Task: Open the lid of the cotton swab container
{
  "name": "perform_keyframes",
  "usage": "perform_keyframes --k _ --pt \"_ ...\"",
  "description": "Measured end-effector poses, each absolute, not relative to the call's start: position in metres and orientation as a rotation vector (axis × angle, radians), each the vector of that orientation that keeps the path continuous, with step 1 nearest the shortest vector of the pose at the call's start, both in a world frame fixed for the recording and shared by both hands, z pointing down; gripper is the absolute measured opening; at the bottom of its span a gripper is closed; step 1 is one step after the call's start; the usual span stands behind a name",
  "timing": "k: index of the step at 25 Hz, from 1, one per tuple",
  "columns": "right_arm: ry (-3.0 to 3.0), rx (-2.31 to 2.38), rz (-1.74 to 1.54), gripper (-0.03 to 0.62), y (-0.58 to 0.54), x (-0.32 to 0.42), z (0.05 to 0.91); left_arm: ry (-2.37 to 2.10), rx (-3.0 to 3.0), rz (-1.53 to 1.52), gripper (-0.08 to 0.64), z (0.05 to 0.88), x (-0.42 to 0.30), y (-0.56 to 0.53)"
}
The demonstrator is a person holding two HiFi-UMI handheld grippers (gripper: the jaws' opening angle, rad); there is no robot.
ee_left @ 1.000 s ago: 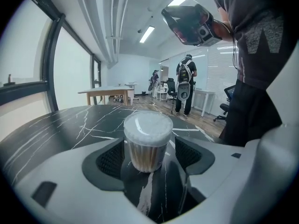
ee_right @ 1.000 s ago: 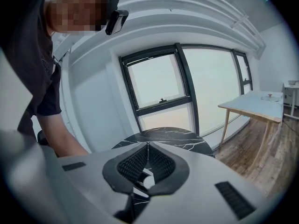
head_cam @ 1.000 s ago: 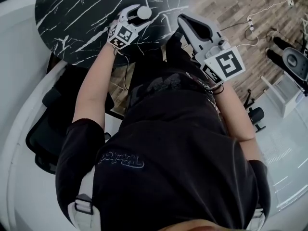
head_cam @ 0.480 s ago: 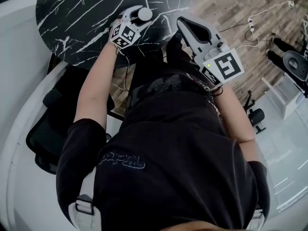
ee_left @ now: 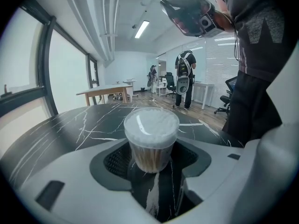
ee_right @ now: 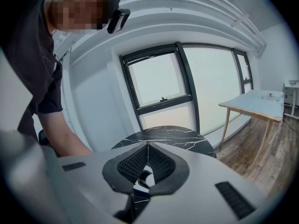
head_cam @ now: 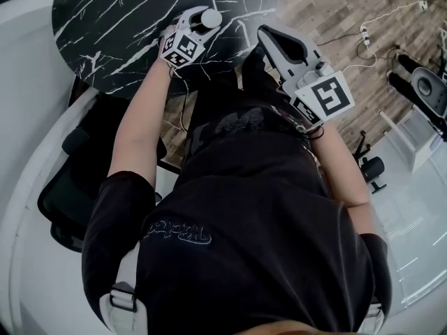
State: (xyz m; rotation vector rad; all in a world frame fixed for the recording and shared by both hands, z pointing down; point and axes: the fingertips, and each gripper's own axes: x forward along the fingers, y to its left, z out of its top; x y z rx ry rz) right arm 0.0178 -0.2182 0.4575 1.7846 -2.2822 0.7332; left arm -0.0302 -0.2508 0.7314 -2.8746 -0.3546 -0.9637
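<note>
Cotton swab container [ee_left: 150, 146] was seen upright on the black marbled bench [head_cam: 112, 19], lid [ee_left: 151, 122] still on. The left tongs [head_cam: 204, 22] were spread around the container and had just been closing, pads apparently not yet pressing. The right tongs [head_cam: 267, 33] were held pressed together and empty, right of the container. Securing the body was judged the step in hand; next, the lid would need to be caught and lifted.

The swab container [ee_left: 151, 136] stood between the left tool's [ee_left: 152, 150] jaws, which had just been closing; the tool's body hid its base. From above only its lid [head_cam: 210, 18] showed. Beyond the tool, the bench [head_cam: 119, 26] ran off the top edge.
</note>
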Motion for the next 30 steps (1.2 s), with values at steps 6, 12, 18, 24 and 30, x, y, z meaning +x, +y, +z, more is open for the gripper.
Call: perform_keyframes --k 6,12,18,24,30 --pt "-2.28 1.789 0.724 0.02 -0.217 0.018 0.455 -0.367 -2.88 -0.975 0.268 0.731 -0.03 -0.251" --pt "-2.282 1.793 0.715 0.02 -0.215 0.017 0.454 -0.32 -2.915 -0.976 0.268 0.722 -0.029 -0.256" --pt "-2.298 1.802 0.673 0.02 -0.221 0.018 0.445 -0.261 -2.95 -0.971 0.268 0.702 -0.028 -0.264" --pt "-2.316 1.816 0.625 0.02 -0.225 0.02 0.436 -0.296 -2.93 -0.937 0.268 0.666 -0.021 -0.265" --pt "-2.338 1.813 0.558 0.02 -0.224 0.019 0.427 -0.362 -2.915 -0.988 0.268 0.63 -0.021 -0.255"
